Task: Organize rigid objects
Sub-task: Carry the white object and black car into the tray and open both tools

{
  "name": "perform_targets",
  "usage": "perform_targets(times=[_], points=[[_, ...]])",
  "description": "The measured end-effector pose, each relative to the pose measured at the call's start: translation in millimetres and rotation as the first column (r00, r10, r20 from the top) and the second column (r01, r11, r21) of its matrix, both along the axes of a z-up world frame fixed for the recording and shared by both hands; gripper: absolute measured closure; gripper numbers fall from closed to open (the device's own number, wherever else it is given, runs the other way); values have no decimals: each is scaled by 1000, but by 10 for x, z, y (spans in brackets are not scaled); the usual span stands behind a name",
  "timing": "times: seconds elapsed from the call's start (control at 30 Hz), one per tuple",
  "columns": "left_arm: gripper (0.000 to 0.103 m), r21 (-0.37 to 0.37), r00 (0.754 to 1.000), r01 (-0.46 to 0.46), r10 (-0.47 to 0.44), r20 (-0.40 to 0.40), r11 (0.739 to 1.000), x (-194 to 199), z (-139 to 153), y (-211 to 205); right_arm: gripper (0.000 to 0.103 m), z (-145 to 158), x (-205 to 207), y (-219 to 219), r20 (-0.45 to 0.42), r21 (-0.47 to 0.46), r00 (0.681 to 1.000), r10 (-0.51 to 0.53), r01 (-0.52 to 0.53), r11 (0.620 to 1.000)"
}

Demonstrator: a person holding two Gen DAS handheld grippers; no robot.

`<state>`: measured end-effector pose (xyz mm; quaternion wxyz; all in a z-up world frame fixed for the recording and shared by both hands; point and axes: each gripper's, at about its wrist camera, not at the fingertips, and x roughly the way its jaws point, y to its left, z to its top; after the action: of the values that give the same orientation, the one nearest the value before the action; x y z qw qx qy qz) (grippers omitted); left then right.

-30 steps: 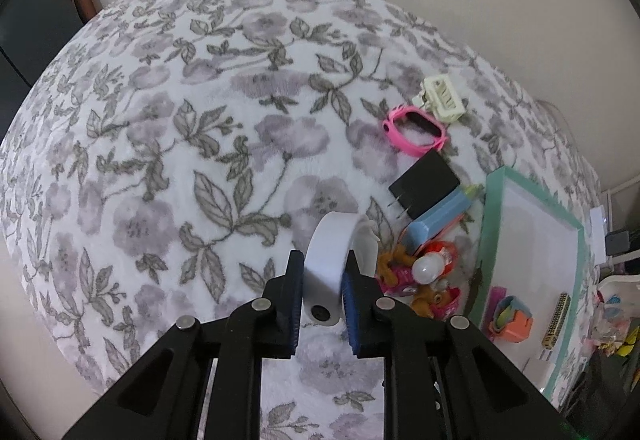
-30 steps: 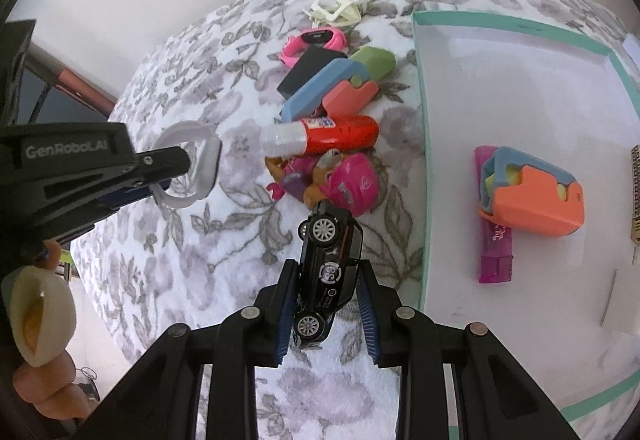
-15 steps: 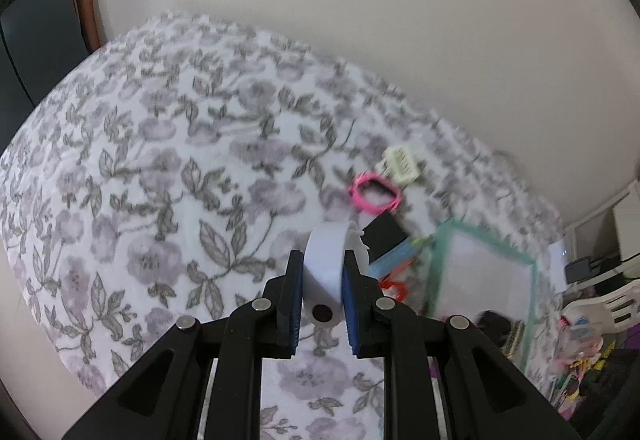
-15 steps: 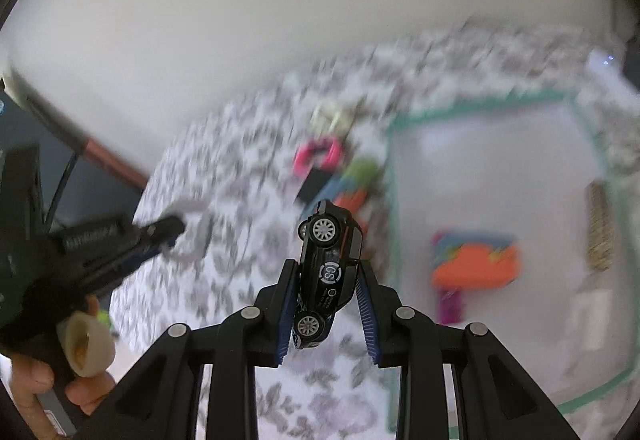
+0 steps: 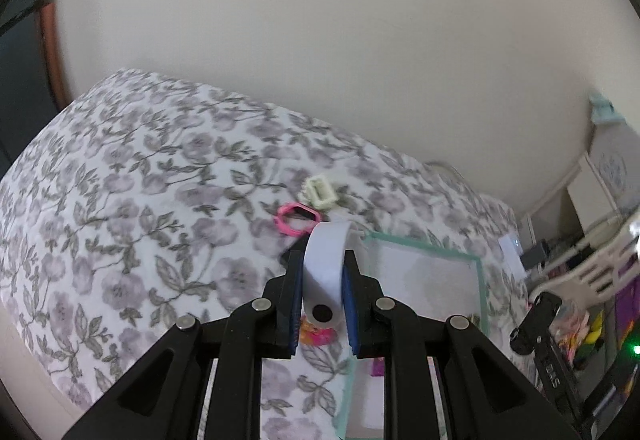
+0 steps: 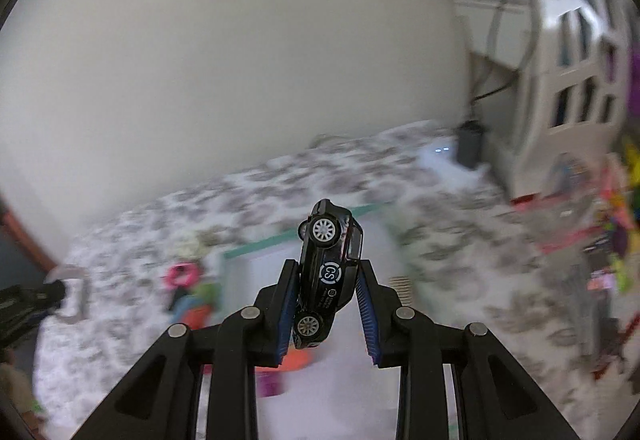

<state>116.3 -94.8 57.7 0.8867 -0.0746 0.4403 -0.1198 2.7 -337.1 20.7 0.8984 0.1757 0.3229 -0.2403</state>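
Gripping, left wrist view: left gripper (image 5: 323,290) is clenched on the white band (image 5: 325,264), a curved loop with a dark stud at its lower end, pinched across its width and raised above the floral bed cover (image 5: 132,207).
Tray, left wrist view: green-edged white tray (image 5: 478,272) lies toward the cover's right edge, just behind the band; pink ring (image 5: 298,220) and cream clip (image 5: 319,191) rest near the far edge.
Band handling: looks light and springy; a flat pinch across the strap suits it, though it may flex or twist on release.
Gripping, right wrist view: right gripper (image 6: 326,306) grasps the black toy car (image 6: 328,272) by roof and underside, nose up, wheels facing the camera, above the tray's near part.
Car handling: judged rigid, smooth, fairly light; it sits slightly askew, so it could pivot, and its wheels may let it roll once set down.
Background: heavily blurred; the other gripper's tip shows at the left edge.
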Motion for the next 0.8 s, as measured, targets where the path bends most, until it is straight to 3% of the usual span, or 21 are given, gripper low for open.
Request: perform_targets(times=[0.23,0.37,0.57,0.7,0.8], points=[[84,61,988,152,-149,-42,987,-177,-164,-617,72,-144,-22,-175,-38,-10,999,-34,33,999],[84,88,968,219,-205,-147,972,-200,-483,-888,72,-431,62,-175,-120,21,993,10,-8,1000],[84,105,930,268,-229,-286,958,-203,-924,-1061,72,-812,140,-213,-219,87,975,27,-8,996],[84,94,907,287,-239,-347,953,-206,-1090,-1131,72,-860,142,-192,-232,87,972,34,-14,996],[84,111,903,294,-238,-358,949,-205,-1143,-1147,72,-874,159,-177,-242,84,970,36,-16,996]])
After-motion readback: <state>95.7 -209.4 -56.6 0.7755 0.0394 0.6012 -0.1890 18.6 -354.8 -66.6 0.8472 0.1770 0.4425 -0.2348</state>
